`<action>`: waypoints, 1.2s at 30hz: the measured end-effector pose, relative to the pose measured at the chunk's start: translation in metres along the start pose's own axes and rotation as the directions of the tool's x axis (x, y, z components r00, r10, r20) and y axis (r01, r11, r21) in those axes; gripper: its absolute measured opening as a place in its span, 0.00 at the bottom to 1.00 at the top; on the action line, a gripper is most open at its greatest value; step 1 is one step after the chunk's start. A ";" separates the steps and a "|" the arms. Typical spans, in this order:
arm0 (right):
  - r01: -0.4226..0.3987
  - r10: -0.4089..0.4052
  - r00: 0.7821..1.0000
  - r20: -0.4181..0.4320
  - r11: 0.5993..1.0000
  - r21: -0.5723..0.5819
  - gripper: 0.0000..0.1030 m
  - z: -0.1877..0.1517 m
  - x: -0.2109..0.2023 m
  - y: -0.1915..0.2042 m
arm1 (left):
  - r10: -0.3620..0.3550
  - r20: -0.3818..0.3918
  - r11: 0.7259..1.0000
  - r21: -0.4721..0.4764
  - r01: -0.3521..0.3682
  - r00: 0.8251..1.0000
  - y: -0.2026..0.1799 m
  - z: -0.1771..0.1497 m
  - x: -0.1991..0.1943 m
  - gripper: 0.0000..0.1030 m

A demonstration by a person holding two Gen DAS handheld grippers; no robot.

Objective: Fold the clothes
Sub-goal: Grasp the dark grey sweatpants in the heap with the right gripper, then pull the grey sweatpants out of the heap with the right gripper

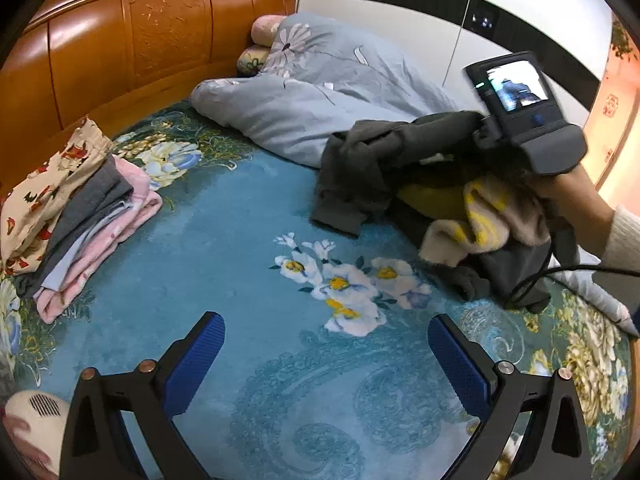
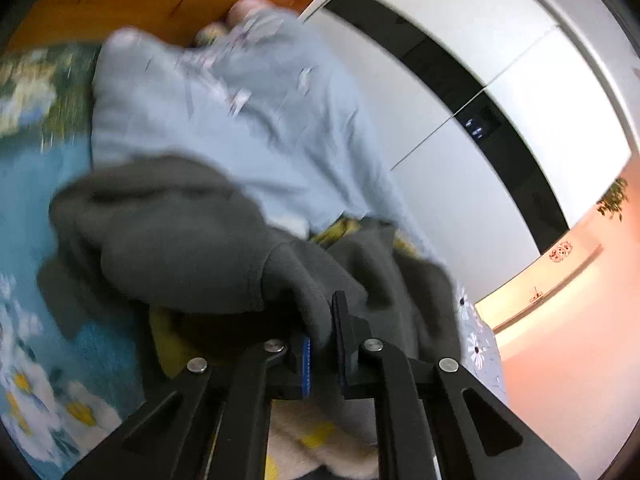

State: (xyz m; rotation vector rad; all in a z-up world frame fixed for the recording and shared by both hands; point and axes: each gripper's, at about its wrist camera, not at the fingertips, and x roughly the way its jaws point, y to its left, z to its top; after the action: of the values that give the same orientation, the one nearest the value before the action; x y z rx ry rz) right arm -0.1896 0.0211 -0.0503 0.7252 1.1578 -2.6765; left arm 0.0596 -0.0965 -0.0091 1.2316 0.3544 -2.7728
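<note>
A dark grey garment point(image 1: 372, 160) hangs lifted over a heap of unfolded clothes with a cream and yellow piece point(image 1: 484, 216) at the right of the bed. My right gripper point(image 2: 324, 332) is shut on the dark grey garment point(image 2: 180, 240); its body shows in the left wrist view point(image 1: 528, 120), held by a hand. My left gripper point(image 1: 326, 344) is open and empty, low over the blue floral bedspread point(image 1: 240, 240), to the left of the heap. A stack of folded clothes point(image 1: 76, 216) lies at the far left.
A crumpled light blue duvet point(image 1: 320, 92) and pillows lie at the back by the orange wooden headboard point(image 1: 140, 48). A white wardrobe point(image 1: 520, 8) stands behind the bed. A black cable point(image 1: 560, 272) trails from the right gripper. A white object point(image 1: 36, 412) sits at the bottom left.
</note>
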 end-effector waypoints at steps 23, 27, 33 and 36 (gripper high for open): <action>-0.257 0.037 0.875 0.482 0.880 0.400 0.07 -0.056 -0.278 -0.222 | 0.013 0.138 0.999 0.027 -0.017 0.990 -0.011 0.000 -0.076 1.00; -0.226 0.035 0.885 0.464 0.904 0.362 0.07 -0.077 -0.292 -0.214 | 0.004 0.138 1.000 0.013 -0.006 0.990 -0.007 -0.003 -0.081 1.00; -0.182 0.138 0.971 0.196 0.956 0.230 0.07 -0.127 -0.243 -0.141 | 0.011 0.115 1.000 -0.005 -0.011 0.993 -0.002 -0.009 -0.081 1.00; -0.241 0.249 0.968 -0.019 0.952 0.187 0.07 -0.169 -0.200 -0.098 | 0.022 0.112 1.000 -0.002 -0.022 0.993 -0.002 -0.010 -0.082 1.00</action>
State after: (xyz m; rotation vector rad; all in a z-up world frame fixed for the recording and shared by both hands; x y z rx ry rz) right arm 0.0188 0.1980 0.0100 0.8929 0.7759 -2.5884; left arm 0.1222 -0.0933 0.0456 1.0667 0.3302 -2.8077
